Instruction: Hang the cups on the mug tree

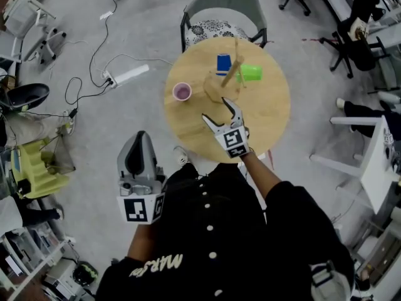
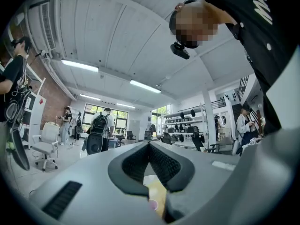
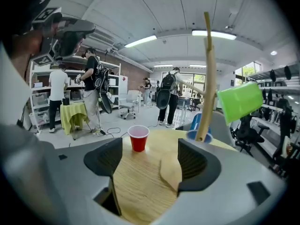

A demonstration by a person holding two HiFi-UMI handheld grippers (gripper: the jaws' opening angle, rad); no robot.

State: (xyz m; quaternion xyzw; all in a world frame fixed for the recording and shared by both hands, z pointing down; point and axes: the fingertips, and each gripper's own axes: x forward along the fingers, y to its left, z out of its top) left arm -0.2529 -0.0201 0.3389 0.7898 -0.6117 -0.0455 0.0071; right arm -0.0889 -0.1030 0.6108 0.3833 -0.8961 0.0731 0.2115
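Note:
A wooden mug tree (image 1: 229, 74) stands mid-table on a round base. A green cup (image 1: 251, 73) hangs on its right branch, and a blue cup (image 1: 223, 63) sits just behind it. To the left, a red cup (image 1: 182, 91) stands upright on the table. My right gripper (image 1: 218, 109) is open and empty over the table's near side, pointing at the tree. In the right gripper view (image 3: 147, 158) the red cup (image 3: 138, 137) is ahead on the left, with the tree pole (image 3: 209, 78), green cup (image 3: 240, 101) and blue cup (image 3: 196, 124) to the right. My left gripper (image 1: 139, 144) is shut and empty, off the table to the left. In its own view (image 2: 149, 146) its jaws point upward.
The round wooden table (image 1: 269, 115) has a grey chair (image 1: 225, 5) behind it. Cables and a power strip (image 1: 128, 75) lie on the floor to the left. A white desk (image 1: 376, 162) and office chairs are on the right. People stand in the room (image 3: 93, 93).

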